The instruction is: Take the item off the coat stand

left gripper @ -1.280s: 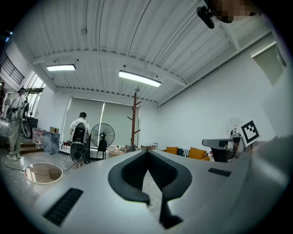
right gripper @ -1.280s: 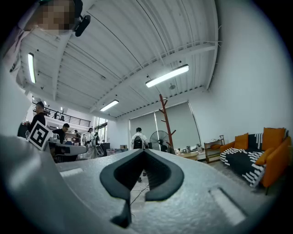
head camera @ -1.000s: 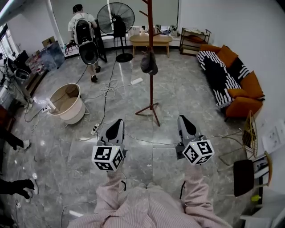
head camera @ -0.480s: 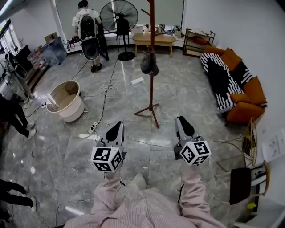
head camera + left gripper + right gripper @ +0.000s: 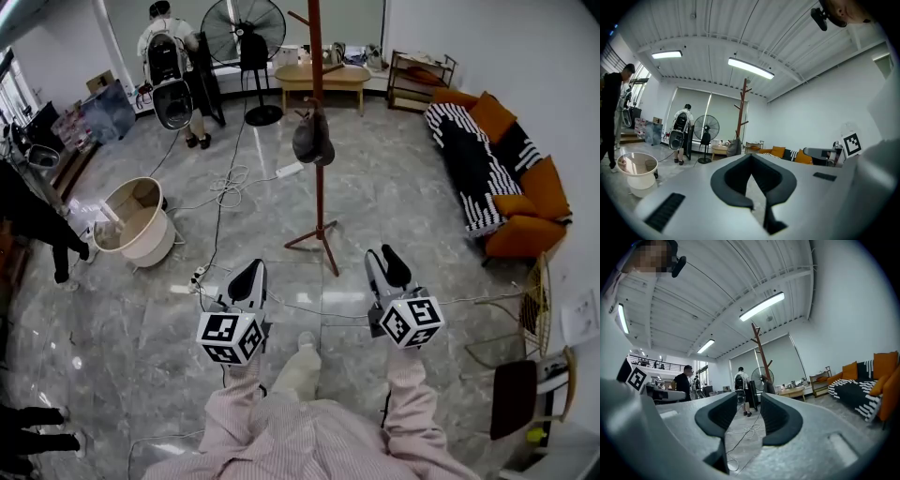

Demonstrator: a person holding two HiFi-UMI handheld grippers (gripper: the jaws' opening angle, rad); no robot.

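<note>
A tall red-brown coat stand (image 5: 318, 187) rises from the grey floor ahead, with a dark hat (image 5: 312, 139) hanging on one peg. Both grippers are held low, well short of the stand's feet. My left gripper (image 5: 247, 279) is shut and empty; in the left gripper view (image 5: 751, 172) its pads meet, with the stand (image 5: 742, 110) and hat (image 5: 733, 146) far off. My right gripper (image 5: 386, 266) holds nothing, and its jaws are opening; a clear gap shows between them in the right gripper view (image 5: 749, 414), with the stand (image 5: 760, 350) far beyond.
A standing fan (image 5: 246, 36), a wooden table (image 5: 319, 81) and a person with a backpack (image 5: 169, 66) are behind the stand. A beige tub (image 5: 134, 221) and floor cables (image 5: 225, 184) lie left. An orange sofa (image 5: 487, 155) and a chair (image 5: 517, 370) are on the right.
I have stepped forward: a foot now shows between the grippers and the stand sits slightly nearer. A bystander has walked in at the left edge.
</note>
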